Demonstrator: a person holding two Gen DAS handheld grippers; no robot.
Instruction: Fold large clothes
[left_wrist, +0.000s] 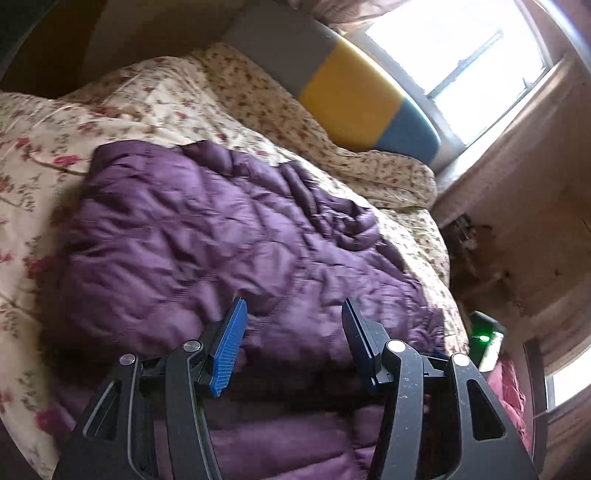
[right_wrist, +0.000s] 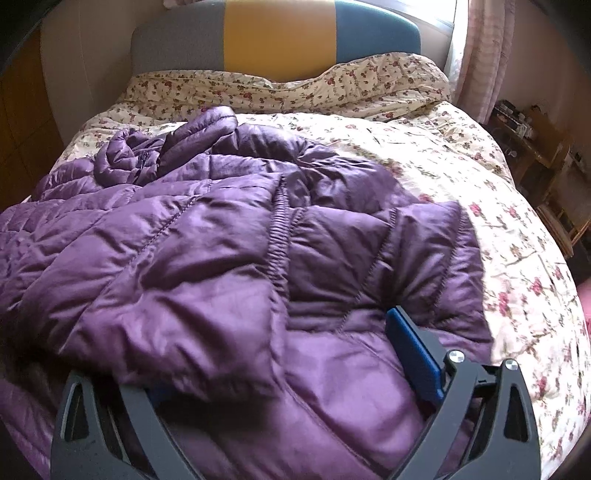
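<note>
Your purple puffer jacket (right_wrist: 229, 258) lies crumpled across the floral bed (right_wrist: 517, 229). Your left hand-held gripper (left_wrist: 293, 325) hovers parted, empty; your right hand-held gripper (right_wrist: 280, 365) gapes wide astride a padded fold. Pinch shallowly and that slick shell may slip free.

A large purple quilted puffer jacket (right_wrist: 229, 258) lay spread across the bed, shiny and crumpled, its padded panels marked by stitched seams. One gathered, elasticated seam ran down its middle. Toward the head of the bed its upper part was bunched into a rumpled heap, with a ribbed, rolled section sticking up there. A broad flap was folded over the near side, its edge hanging loose. From the other side, the jacket (left_wrist: 221, 240) looked blurred, a puffy mass reaching to the near edge of the bed.
</note>
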